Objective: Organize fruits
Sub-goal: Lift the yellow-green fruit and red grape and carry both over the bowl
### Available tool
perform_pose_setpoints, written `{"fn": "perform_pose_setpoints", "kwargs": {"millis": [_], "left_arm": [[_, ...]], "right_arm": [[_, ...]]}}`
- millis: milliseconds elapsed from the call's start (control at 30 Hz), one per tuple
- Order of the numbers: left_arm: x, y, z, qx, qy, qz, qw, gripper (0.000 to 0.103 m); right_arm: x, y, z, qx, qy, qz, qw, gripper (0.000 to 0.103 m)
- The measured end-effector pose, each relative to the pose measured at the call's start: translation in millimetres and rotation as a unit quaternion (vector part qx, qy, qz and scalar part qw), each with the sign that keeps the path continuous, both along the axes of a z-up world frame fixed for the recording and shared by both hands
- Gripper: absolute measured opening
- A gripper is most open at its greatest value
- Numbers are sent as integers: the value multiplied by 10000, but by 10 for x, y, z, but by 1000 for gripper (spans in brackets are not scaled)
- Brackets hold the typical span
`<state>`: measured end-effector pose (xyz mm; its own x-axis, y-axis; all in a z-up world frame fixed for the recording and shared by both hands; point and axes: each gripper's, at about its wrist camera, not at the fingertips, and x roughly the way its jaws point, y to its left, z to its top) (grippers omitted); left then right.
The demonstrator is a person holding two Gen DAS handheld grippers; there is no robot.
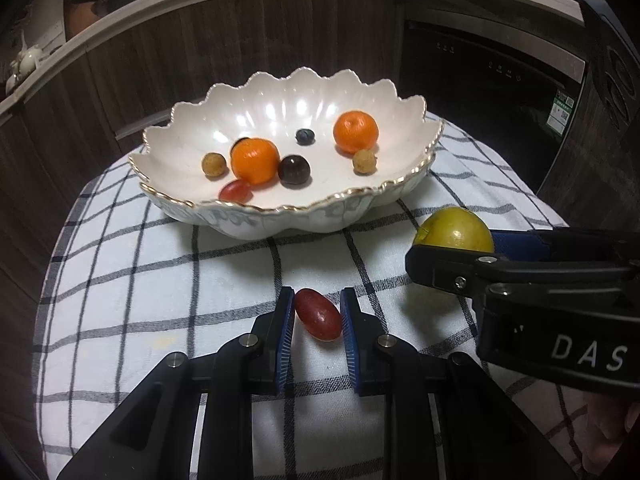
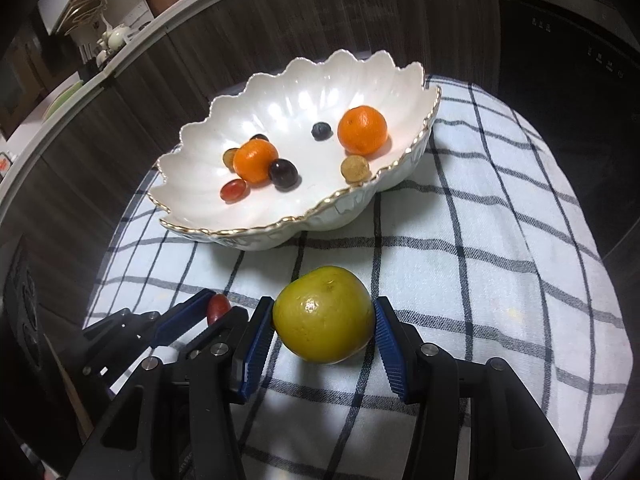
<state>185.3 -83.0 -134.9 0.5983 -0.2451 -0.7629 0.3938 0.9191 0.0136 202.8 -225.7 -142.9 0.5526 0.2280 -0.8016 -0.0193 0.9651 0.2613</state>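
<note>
I see the scalloped bowl [image 2: 404, 84] upper centre, fruit inside. Lower centre, my right gripper [image 2: 324, 330] lies low, level, straddling the yellow-green fruit [image 2: 325, 314] on the checked cloth [image 2: 500, 240] — grip unclear. My left gripper [image 1: 318, 314] brackets the red grape [image 1: 319, 314] — pads not touching.

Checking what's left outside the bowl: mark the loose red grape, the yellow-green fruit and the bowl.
red grape [image 1: 318, 314], left wrist view, middle of its skin.
yellow-green fruit [image 2: 325, 315], right wrist view, centre of its front.
bowl [image 2: 256, 233], right wrist view, near gold rim.
</note>
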Motion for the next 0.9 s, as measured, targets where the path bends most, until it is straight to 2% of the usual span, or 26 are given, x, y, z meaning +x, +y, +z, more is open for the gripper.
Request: {"fn": "perform_pose_setpoints", "kwargs": {"millis": [500,900], "left_arm": [[-128,144,402,-109,-332,186,9992,24],[-68,194,676,-190,-539,248,9981,24]], "right_arm": [[-195,87,406,-145,-391,81,9991,51],[-214,76,694,-176,-654,59,9977,51]]}}
